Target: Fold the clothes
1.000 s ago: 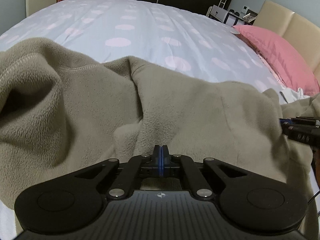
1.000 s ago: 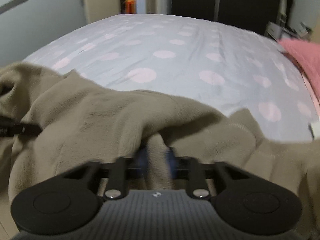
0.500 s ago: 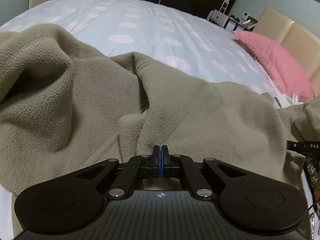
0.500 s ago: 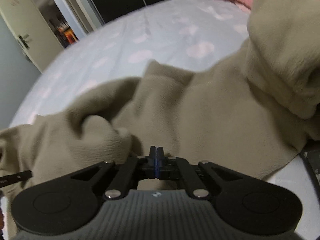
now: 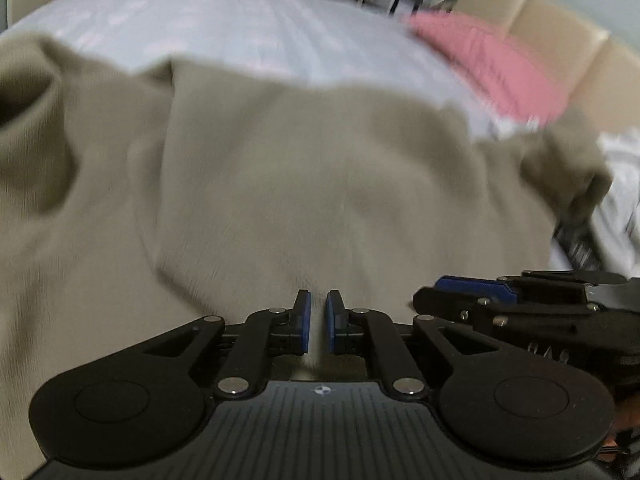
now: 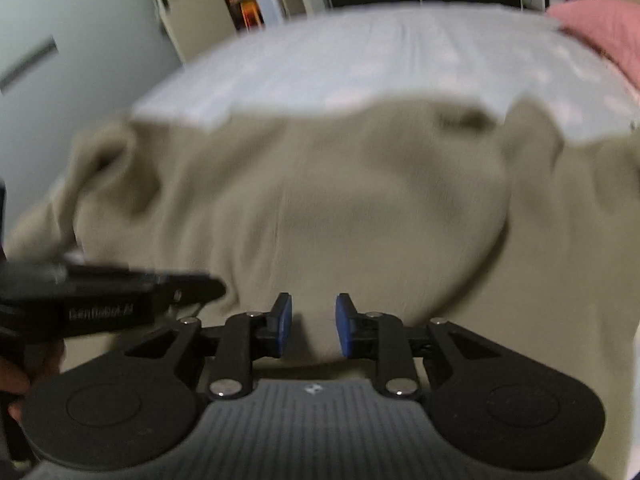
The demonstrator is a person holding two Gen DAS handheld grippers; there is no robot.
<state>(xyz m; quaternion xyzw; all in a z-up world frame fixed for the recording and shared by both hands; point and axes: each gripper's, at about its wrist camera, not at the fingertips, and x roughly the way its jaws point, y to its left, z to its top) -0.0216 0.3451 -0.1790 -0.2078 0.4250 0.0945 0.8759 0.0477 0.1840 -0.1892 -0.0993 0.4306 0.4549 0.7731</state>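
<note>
A beige fleece garment (image 5: 280, 184) lies spread on the bed and fills most of both views; it also shows in the right wrist view (image 6: 360, 208). My left gripper (image 5: 318, 322) is slightly open, its blue pads a small gap apart, right over the near edge of the fleece. My right gripper (image 6: 310, 326) is open wider, with fleece between and beyond its pads. The two grippers are close side by side: the right one shows at the lower right of the left wrist view (image 5: 500, 300), the left one at the left of the right wrist view (image 6: 120, 296). Both views are motion-blurred.
The bed (image 5: 260, 28) has a pale cover with pink dots. A pink pillow (image 5: 488, 64) lies at the right by a beige headboard (image 5: 560, 40). White cloth (image 5: 620, 168) lies at the far right. A door and wall (image 6: 80, 40) stand beyond the bed.
Both grippers were shut on the fleece and now stand open. The garment now lies flatter and more spread out. The grippers have come close together at its near edge.
</note>
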